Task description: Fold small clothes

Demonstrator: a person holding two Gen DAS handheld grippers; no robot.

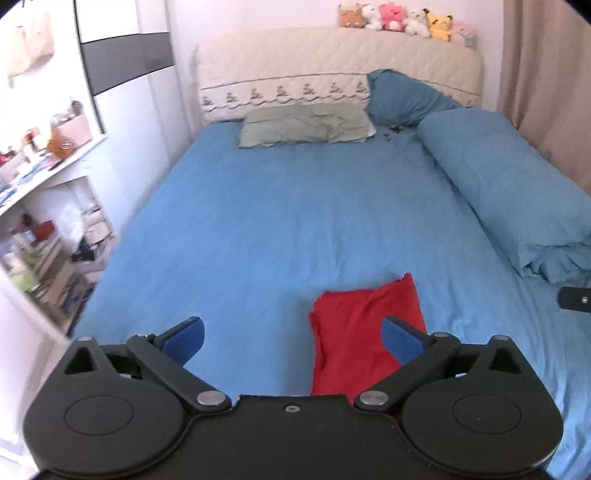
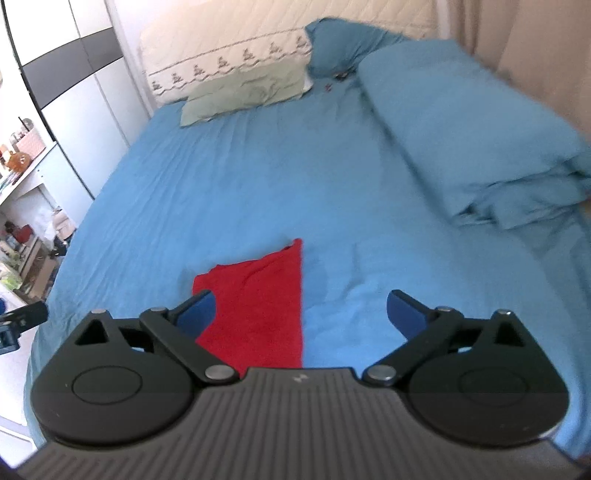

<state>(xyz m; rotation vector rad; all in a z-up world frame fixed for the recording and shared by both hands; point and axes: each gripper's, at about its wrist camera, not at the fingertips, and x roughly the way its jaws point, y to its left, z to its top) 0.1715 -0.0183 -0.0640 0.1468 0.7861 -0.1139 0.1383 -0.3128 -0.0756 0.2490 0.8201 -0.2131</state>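
A small red garment (image 1: 354, 332) lies folded on the blue bed sheet (image 1: 280, 221) near the front edge; it also shows in the right wrist view (image 2: 258, 306). My left gripper (image 1: 293, 336) is open and empty above the sheet, its right finger over the garment's right part. My right gripper (image 2: 301, 314) is open and empty, its left finger over the garment's left edge. A part of the right gripper shows at the right edge of the left wrist view (image 1: 574, 299), and a part of the left gripper at the left edge of the right wrist view (image 2: 22, 319).
A rolled blue duvet (image 1: 517, 192) lies along the bed's right side. A green pillow (image 1: 306, 125) and a blue pillow (image 1: 402, 96) lie at the headboard (image 1: 332, 62), with plush toys (image 1: 402, 16) on top. Cluttered shelves (image 1: 44, 229) stand left; a curtain (image 1: 550, 81) hangs right.
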